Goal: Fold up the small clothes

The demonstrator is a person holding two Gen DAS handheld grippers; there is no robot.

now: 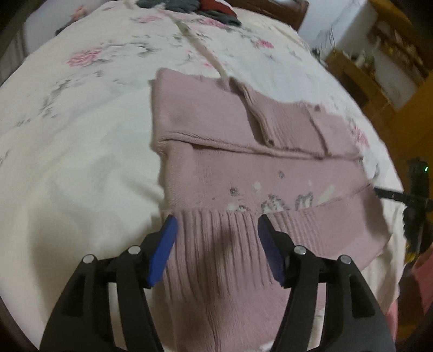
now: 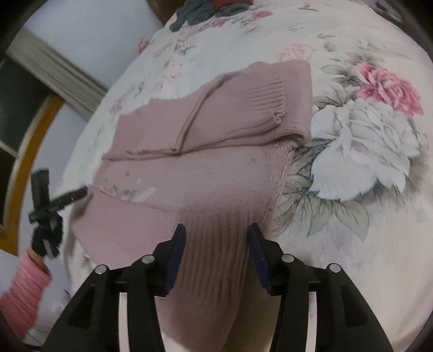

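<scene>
Knitwear is being shown in the left wrist view: a pink sweater [image 1: 243, 162] is lying on a flowered bedsheet [image 1: 81, 121], its sleeves folded across the upper body. The ribbed hem [image 1: 216, 243] is lying between the blue pads of the left gripper [image 1: 216, 243], whose jaws are being held wide apart, gripping nothing. A pile of dark and red clothes [image 1: 194, 6] is sitting at the far edge of the bed.

In the right wrist view the same hem is lying between the fingers of the right gripper [image 2: 216, 251], likewise spread and unclamped. The other gripper and a pink cuff [image 2: 27, 287] are seen at the left.
</scene>
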